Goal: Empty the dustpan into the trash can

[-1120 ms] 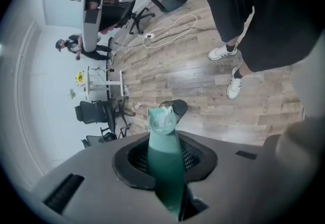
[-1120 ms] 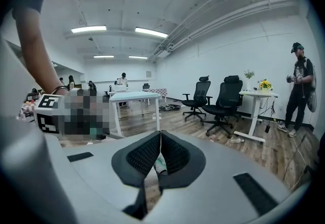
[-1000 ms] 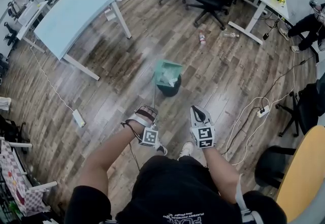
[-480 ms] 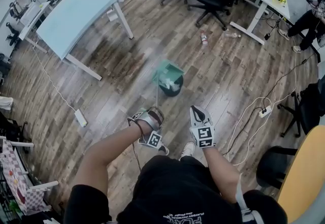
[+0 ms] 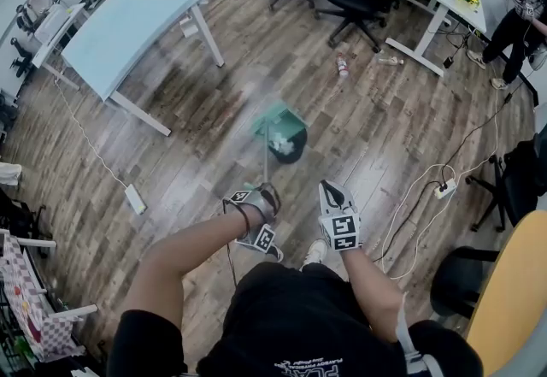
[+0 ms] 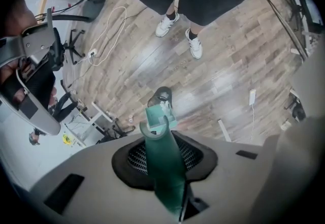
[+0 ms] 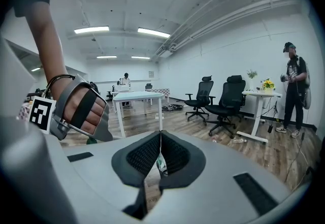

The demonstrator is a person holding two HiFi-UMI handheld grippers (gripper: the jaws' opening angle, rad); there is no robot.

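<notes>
A: Where is the dustpan (image 5: pixel 279 121)?
B: Tipped just over the black trash can (image 5: pixel 293 153) on the floor (image 5: pixel 197 110). The left gripper (image 5: pixel 261 194) has its fingers clenched on the long green handle (image 6: pixel 161 162).
A: And the right gripper (image 5: pixel 332 190)?
B: Its fingers are pressed together with nothing in them.
A: Is the job done?
B: Nearly, I think. White bits show at the can's mouth, but I can't tell if the pan is empty yet

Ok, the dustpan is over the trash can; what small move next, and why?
Probably tip the dustpan slightly steeper with the left gripper, shut on its handle: the pan hangs tilted over the black trash can, so anything left should slide in.
</notes>
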